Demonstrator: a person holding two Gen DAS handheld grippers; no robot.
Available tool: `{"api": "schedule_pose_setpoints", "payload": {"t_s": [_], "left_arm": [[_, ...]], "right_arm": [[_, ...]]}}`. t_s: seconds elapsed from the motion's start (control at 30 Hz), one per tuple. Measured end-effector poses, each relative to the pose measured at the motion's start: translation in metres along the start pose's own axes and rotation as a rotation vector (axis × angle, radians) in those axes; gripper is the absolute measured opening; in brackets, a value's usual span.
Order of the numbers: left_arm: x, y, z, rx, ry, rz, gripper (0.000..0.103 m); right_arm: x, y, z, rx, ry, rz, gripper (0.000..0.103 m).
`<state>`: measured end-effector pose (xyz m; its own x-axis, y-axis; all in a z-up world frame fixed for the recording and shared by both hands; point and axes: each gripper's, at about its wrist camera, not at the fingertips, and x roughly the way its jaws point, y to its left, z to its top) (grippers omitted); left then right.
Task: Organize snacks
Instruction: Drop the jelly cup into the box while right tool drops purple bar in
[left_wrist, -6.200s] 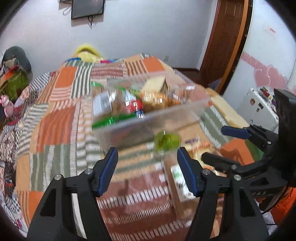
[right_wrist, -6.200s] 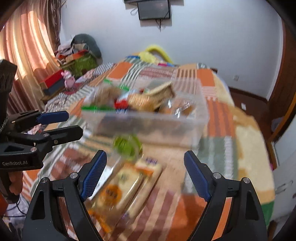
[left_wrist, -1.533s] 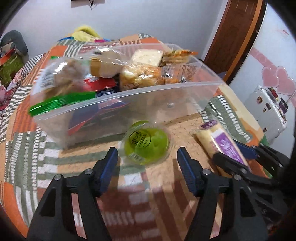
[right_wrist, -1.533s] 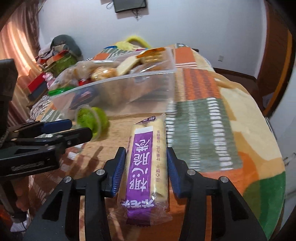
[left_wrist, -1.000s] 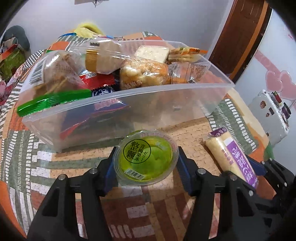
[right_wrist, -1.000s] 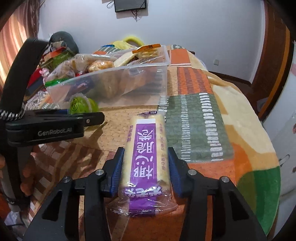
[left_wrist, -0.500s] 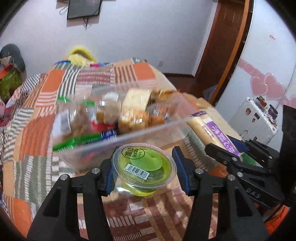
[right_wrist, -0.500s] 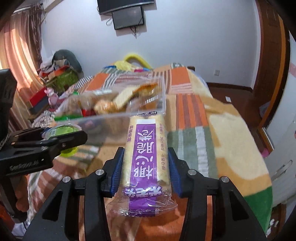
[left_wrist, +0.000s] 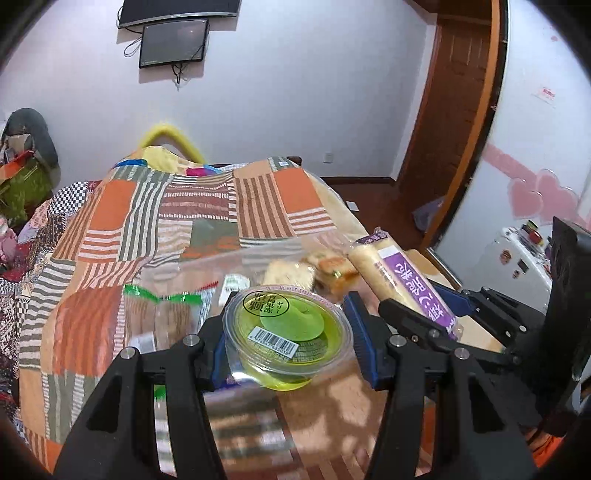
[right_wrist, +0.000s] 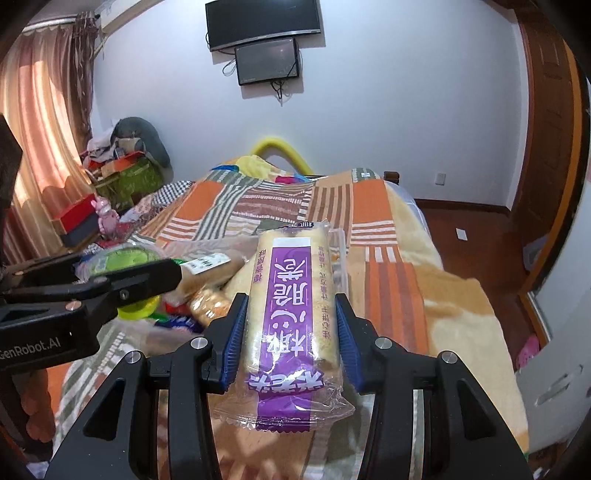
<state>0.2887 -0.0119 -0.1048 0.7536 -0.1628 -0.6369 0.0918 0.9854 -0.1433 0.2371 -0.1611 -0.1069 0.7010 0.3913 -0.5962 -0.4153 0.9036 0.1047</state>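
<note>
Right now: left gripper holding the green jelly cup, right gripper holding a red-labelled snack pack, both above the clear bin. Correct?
Not quite. The label is purple, not red: the right wrist view shows the right gripper shut on a purple-labelled snack pack. The rest holds: the left gripper holds the green jelly cup, both lifted over the clear bin.

Both feeds come to me bright and evenly lit. In the right wrist view, daylight glows warm through the curtain (right_wrist: 44, 122) at the left edge, and the white wall (right_wrist: 388, 110) reads slightly bluish. Fisheye bending curves the door frame (left_wrist: 491, 122) and leaves black corners in both pictures. Soft shadows fall on the bedspread (left_wrist: 122, 229) beneath my claws. The clear bin (left_wrist: 207, 273) and its snacks are smeared by motion blur, while the green jelly cup (left_wrist: 288, 328) and purple-wrapped cake (right_wrist: 291, 314) stay sharp, with small glints on the wrapper.
</note>
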Motion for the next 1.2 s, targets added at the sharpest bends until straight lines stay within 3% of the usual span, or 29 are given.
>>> {"api": "schedule_pose_setpoints", "payload": {"t_s": [0.53,0.67,0.9,1.2], "left_arm": [[0.054,0.02,0.01,-0.074,0.083,-0.01,0.055],[0.053,0.019,0.007,-0.075,0.091,-0.017,0.055],[0.01,0.003,0.014,0.003,-0.018,0.028,0.064],[-0.073,0.001,0.019,-0.002,-0.158,0.036,0.064]], "right_arm": [[0.038,0.007,0.013,-0.067,0.033,0.058,0.043],[0.033,0.006,0.011,-0.075,0.032,0.054,0.051],[0.008,-0.004,0.009,-0.064,0.011,0.037,0.052],[-0.047,-0.009,0.02,-0.028,-0.074,0.032,0.052]]}}
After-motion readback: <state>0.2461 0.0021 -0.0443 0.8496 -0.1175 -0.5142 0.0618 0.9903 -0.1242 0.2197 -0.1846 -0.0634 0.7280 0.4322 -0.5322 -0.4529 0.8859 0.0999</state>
